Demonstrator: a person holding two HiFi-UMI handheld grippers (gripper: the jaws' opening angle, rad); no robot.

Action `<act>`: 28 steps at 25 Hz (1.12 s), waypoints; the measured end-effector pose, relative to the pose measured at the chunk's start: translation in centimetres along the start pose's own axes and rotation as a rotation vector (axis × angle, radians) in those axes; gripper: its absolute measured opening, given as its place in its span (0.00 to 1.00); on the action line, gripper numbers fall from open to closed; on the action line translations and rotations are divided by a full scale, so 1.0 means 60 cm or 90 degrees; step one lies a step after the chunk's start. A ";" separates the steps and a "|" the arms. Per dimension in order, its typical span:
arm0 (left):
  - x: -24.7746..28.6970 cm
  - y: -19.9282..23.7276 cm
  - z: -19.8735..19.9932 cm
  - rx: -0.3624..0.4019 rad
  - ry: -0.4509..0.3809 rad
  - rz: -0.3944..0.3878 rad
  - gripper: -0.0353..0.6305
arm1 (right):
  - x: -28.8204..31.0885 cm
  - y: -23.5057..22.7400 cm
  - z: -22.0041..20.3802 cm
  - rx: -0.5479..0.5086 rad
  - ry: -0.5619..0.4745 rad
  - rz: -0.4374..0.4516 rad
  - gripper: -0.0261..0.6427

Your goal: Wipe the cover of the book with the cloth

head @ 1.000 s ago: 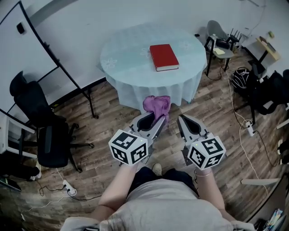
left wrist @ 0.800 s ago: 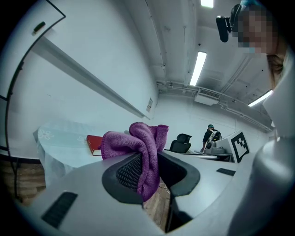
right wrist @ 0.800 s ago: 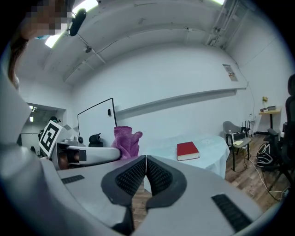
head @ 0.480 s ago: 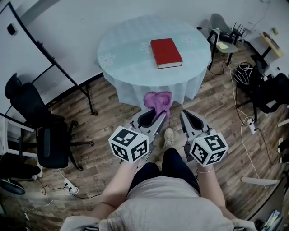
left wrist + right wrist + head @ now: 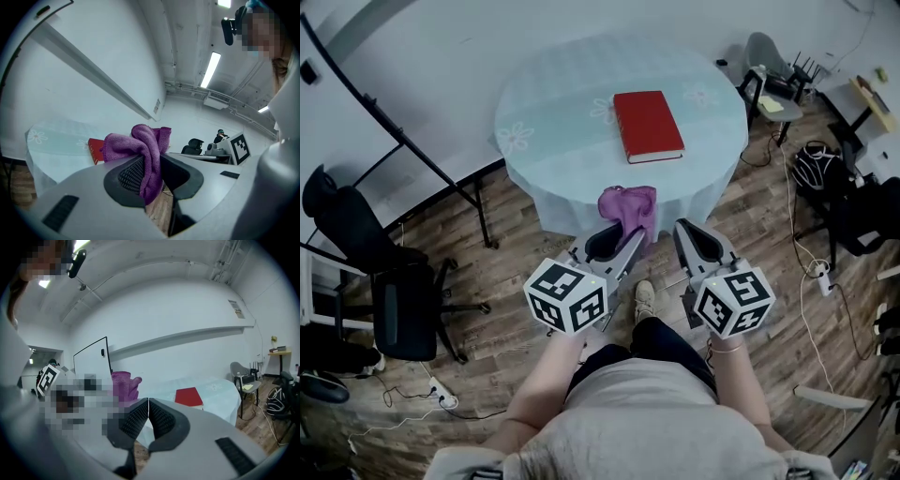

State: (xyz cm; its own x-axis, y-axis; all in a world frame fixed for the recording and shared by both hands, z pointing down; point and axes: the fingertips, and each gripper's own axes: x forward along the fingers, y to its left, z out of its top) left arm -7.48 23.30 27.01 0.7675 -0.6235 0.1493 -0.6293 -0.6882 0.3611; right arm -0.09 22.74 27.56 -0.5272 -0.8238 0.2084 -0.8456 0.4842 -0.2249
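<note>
On the left gripper [image 5: 151, 157] the ribbed fingers [image 5: 127, 174] were clamped on a purple cloth [image 5: 140, 143]; most of it bunched up above the fingertips and a short tail hung down between the pads. The right gripper [image 5: 148, 402] had its fingers [image 5: 161, 420] pressed together, pad against pad. In the head view the two grippers were side by side in front of the person's body, each with its marker cube [image 5: 566, 296] on the near end and both pointing towards the far side. They were over the wooden floor [image 5: 516, 234], and the tip of one shoe [image 5: 644, 300] showed between them.

The cloth was off the surface, up in the air just in front of its near edge, against the hanging drape. The red book [image 5: 648, 126] lay closed and flat on the round surface [image 5: 553, 103], which wore a pale blue-green cover with flower prints. It sat somewhat right of the middle, well apart from the cloth and from both grippers. A black office chair [image 5: 389, 291] stood on the floor at the left, and a grey chair [image 5: 761, 52] stood far right beside the surface
</note>
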 end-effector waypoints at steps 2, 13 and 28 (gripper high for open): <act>0.026 0.022 0.013 -0.002 0.001 0.006 0.22 | 0.028 -0.021 0.013 0.001 0.006 0.011 0.07; 0.180 0.116 0.076 -0.006 0.010 0.032 0.22 | 0.157 -0.156 0.080 0.002 0.015 0.034 0.07; 0.311 0.173 0.099 -0.019 0.015 0.066 0.22 | 0.240 -0.273 0.090 0.020 0.044 0.064 0.07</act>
State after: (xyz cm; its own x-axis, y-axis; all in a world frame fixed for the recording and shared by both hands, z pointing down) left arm -0.45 2.33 28.09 0.7019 -0.6811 0.2087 -0.7013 -0.6092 0.3702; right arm 6.62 1.37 29.13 -0.6149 -0.7484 0.2485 -0.7854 0.5529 -0.2782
